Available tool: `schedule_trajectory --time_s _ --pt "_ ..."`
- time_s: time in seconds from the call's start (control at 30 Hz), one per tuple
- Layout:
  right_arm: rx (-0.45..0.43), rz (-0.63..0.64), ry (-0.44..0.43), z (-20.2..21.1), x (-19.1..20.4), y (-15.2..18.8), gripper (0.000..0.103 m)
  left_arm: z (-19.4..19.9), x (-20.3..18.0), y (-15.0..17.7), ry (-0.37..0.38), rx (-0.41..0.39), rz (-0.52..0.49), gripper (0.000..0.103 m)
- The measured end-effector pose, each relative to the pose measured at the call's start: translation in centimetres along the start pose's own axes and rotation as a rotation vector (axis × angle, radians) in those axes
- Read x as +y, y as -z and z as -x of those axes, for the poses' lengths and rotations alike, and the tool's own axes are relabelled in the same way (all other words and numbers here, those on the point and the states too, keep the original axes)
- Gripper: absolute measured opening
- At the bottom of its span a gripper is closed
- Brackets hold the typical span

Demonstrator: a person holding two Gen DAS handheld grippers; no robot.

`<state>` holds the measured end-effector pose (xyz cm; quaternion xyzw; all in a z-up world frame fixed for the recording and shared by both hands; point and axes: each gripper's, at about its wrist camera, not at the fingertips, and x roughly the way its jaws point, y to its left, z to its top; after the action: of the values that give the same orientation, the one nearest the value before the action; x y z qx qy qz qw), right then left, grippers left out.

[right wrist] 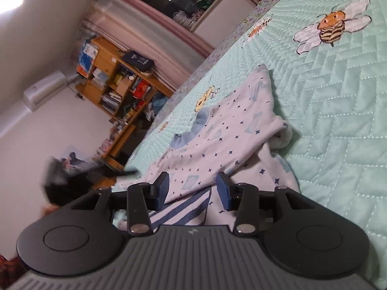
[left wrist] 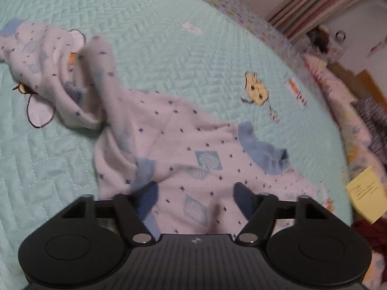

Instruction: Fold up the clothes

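The garment (left wrist: 183, 149) lies on the quilt (left wrist: 169, 48), under and ahead of the left tongs (left wrist: 196, 193), its bunched end ahead to their left. A note (left wrist: 366, 197) lies to their right. In the right view, garment cloth lies between the right tongs (right wrist: 192, 188); shelves (right wrist: 116, 82) stand ahead to their left.

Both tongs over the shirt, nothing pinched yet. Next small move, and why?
Probably close the right tongs on the shirt edge. The cloth sits between their open pads, while the left tongs gape wider over flat fabric. The shirt lies crumpled on the quilt, so it likely needs gripping and spreading first.
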<state>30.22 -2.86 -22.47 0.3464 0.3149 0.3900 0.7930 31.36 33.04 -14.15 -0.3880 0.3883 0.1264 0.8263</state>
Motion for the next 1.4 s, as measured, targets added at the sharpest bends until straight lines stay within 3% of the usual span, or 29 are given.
schedule_trajectory --time_s 0.23,0.33,0.4,0.53,0.6,0.67,0.77,0.83,0.9,0.93,1.03,1.2,1.27,1.33,1.4 --pt "-0.01 -0.013 -0.018 0.4 -0.1 -0.2 0.045 3.1 -1.4 -1.1 0.112 -0.064 -0.041 0.087" --pt "-0.012 -0.015 -0.02 0.9 -0.1 -0.1 0.045 0.3 -0.8 -1.6 -0.012 -0.036 -0.054 0.088" --pt "-0.012 -0.015 -0.02 1.3 -0.1 0.0 0.045 -1.2 -0.4 -1.5 -0.038 -0.012 -0.08 0.091" --pt "-0.016 -0.016 -0.022 1.7 -0.1 0.0 0.045 0.4 -2.6 -1.3 -0.026 -0.046 -0.103 0.086" --pt "-0.018 -0.019 -0.027 1.5 -0.2 0.0 0.045 1.3 -4.1 -0.9 0.047 -0.06 -0.117 0.087" --pt "-0.021 -0.021 -0.03 1.4 -0.3 0.0 0.045 0.8 -6.0 -0.3 0.112 -0.025 -0.145 0.088" --pt "-0.022 -0.022 -0.033 1.4 -0.3 -0.1 0.045 -2.3 -8.3 0.6 0.217 0.075 -0.12 0.087" --pt "-0.023 -0.024 -0.036 1.3 -0.3 -0.1 0.045 -4.3 -9.5 1.0 0.234 0.087 -0.123 0.087" --pt "-0.025 -0.026 -0.039 1.2 -0.4 0.0 0.045 -7.3 -9.0 0.9 0.171 0.102 -0.105 0.088" --pt "-0.025 -0.027 -0.04 1.2 -0.4 0.0 0.045 -8.7 -8.8 0.9 0.141 0.108 -0.096 0.079" --pt "-0.026 -0.028 -0.042 1.1 -0.5 0.0 0.045 -7.9 -7.9 1.0 0.132 0.084 -0.064 0.076" --pt "-0.027 -0.025 -0.041 1.0 -0.4 0.0 0.045 -2.0 -7.8 2.3 0.023 -0.029 -0.19 0.083" --pt "-0.027 -0.023 -0.038 1.0 -0.4 0.0 0.045 1.3 -6.3 2.5 -0.005 -0.085 -0.171 0.087" --pt "-0.026 -0.019 -0.035 0.9 -0.3 0.0 0.045 4.9 -3.5 2.2 -0.059 -0.181 -0.105 0.099" --pt "-0.025 -0.016 -0.031 0.9 -0.2 0.0 0.045 8.0 0.5 1.0 -0.091 -0.28 0.027 0.102"
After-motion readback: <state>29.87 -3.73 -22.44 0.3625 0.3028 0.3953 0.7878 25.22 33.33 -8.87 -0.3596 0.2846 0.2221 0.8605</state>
